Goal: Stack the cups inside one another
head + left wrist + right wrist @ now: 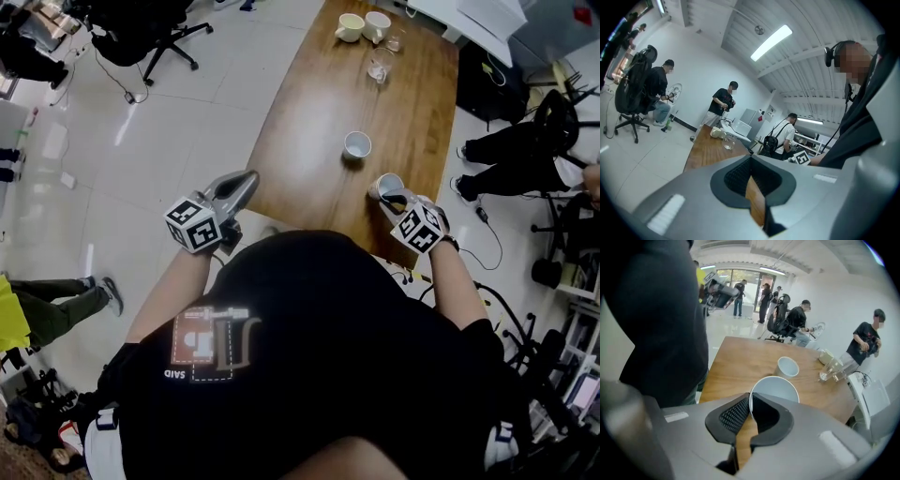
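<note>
In the head view, the right gripper (394,197) is at the near right corner of the wooden worktop (309,103), gripping a white cup (382,185) by its rim. Whether that cup's base rests on the worktop cannot be told. A second white cup (357,144) stands upright at the middle of the worktop, near the held one but apart from it. Two cream cups (350,26) and some glasses (380,68) sit at the worktop's far end. The left gripper (251,178) hovers at the worktop's near left edge.

In the left gripper view, its fingers (736,176) are pressed together with nothing between them, and the worktop stretches beyond.

In the right gripper view, its fingers (733,416) are clamped on the white cup's wall, one pad inside the rim and one outside.
</note>
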`<state>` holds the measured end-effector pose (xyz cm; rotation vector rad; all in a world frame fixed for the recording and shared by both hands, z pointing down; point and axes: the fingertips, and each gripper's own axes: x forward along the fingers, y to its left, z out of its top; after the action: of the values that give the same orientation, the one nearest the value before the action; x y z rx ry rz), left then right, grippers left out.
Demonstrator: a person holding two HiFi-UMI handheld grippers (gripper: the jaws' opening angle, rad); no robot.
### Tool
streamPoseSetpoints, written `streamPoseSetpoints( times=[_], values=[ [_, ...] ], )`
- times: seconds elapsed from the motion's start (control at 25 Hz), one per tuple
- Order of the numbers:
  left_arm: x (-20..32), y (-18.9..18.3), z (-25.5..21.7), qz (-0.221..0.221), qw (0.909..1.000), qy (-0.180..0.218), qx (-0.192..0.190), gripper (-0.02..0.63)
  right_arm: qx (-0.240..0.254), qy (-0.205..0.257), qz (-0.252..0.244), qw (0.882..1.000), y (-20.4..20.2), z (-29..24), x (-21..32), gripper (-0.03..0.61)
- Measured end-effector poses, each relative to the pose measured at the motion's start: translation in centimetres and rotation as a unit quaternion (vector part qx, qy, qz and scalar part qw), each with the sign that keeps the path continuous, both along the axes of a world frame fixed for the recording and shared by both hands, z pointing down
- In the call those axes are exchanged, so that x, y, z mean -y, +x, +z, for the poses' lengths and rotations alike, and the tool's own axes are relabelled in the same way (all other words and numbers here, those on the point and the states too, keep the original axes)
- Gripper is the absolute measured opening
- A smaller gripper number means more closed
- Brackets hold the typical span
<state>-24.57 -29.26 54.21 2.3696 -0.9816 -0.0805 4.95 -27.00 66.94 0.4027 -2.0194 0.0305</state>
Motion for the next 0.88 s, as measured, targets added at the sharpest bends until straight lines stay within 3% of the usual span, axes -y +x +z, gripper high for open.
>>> streamPoseSetpoints(
  times=[0.12,0.28,0.52,0.64,0.76,0.88],
  values=[
    [0.0,-1.3,-0.2,-0.014,0.9999,0.006,-0.008,0.002,0.054,0.025,0.034,0.998,-2.0,-5.2,4.8,0.029],
    [-0.6,-2.8,-0.6,-0.028,0.9994,0.009,-0.016,0.002,0.073,0.039,0.041,0.996,-4.8,-8.9,9.9,0.031],
    [-2.1,-5.5,-0.4,-0.046,0.9989,0.008,-0.007,0.002,0.023,-0.001,0.045,0.999,-7.0,-4.8,12.2,0.036],
    [-2.8,-6.4,-0.1,-0.047,0.9989,0.000,0.000,0.002,0.023,-0.012,0.055,0.998,-7.8,-3.2,12.1,0.121],
    [-3.0,-6.6,0.1,-0.041,0.9991,-0.004,0.003,0.002,0.066,0.005,0.075,0.995,-8.0,-5.7,12.1,0.144],
    [-2.4,-5.7,-0.4,-0.025,0.9997,0.002,0.005,0.002,0.163,0.041,0.122,0.978,-6.5,-11.2,11.4,0.129]
  ],
)
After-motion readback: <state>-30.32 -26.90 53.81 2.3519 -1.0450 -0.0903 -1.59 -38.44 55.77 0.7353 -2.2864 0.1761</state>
